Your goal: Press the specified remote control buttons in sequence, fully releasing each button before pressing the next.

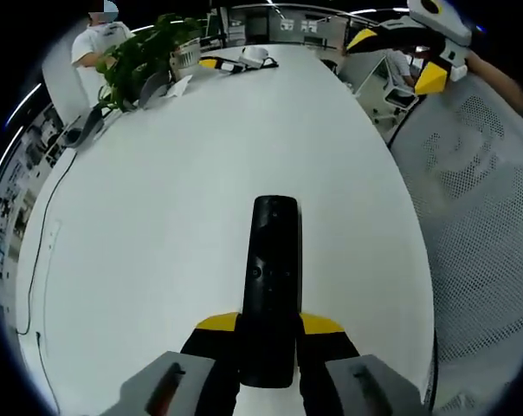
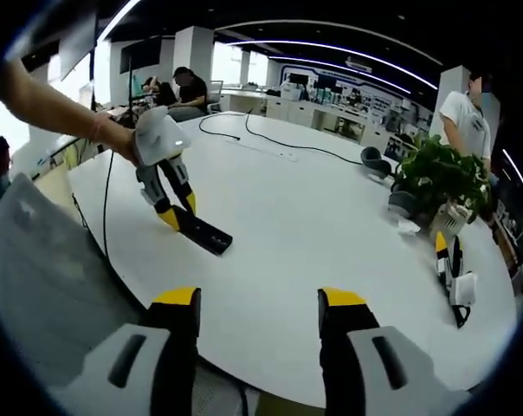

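A: What is close by in the left gripper view?

B: A long black remote control (image 1: 268,286). It is thin, with small buttons along its top, too small to tell apart. Its near end sits between the yellow-tipped fingers (image 1: 320,324) of the left gripper (image 1: 270,328). They are clamped on it from both sides.

A: Where does it lie?

B: Over the big white desk (image 1: 158,225), with its far end pointing away from the gripper. I cannot tell if it touches the desk.

A: And in the right gripper view?

B: Near the bottom, the fingers (image 2: 179,299) of the right gripper (image 2: 260,305) are wide apart and hold nothing. White desk (image 2: 331,243) shows in the gap.

A: Can you see the remote there too?

B: Yes, farther off on the left. The remote control (image 2: 203,232) looks like a dark bar low over the desk, gripped by the left gripper (image 2: 177,213), which a person's hand (image 2: 116,139) holds. It is well apart from the right fingers.

A: What is far back?

B: A green plant (image 2: 439,178), a black cable (image 2: 283,143) across the desk, and another yellow and black tool (image 2: 452,273) lying at the right. In the left gripper view, a grey mesh chair (image 1: 478,208) stands beside the desk.
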`<state>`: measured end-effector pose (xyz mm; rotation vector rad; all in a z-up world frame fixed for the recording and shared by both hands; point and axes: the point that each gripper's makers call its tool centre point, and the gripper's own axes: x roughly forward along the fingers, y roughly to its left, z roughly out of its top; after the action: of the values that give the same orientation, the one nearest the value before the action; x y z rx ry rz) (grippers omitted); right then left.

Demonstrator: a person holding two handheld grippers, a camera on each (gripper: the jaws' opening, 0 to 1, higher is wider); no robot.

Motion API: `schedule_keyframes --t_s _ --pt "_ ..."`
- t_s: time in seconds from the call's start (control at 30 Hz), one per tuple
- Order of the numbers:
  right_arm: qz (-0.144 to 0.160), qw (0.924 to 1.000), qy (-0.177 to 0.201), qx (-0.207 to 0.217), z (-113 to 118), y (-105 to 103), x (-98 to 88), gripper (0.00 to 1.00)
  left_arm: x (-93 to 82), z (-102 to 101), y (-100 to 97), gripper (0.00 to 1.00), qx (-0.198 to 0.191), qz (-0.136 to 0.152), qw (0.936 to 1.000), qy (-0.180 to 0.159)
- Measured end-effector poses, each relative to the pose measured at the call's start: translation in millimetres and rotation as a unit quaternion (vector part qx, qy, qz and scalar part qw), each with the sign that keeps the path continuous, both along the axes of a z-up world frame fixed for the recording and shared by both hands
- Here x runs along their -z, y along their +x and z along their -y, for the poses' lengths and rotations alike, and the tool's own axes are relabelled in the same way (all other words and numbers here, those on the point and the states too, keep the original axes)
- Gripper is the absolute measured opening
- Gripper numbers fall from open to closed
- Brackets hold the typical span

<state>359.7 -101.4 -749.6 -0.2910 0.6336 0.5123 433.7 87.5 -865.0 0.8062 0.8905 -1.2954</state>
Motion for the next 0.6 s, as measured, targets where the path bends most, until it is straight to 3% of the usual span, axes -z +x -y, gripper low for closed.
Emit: schedule_keyframes --t_s 0.6 --pt "-0.009 0.9997 -0.018 -0.013 -3 -2 4.8 0.55 -0.2 -11 -34.1 0.24 -0.011 0.0 0.9999 -0.009"
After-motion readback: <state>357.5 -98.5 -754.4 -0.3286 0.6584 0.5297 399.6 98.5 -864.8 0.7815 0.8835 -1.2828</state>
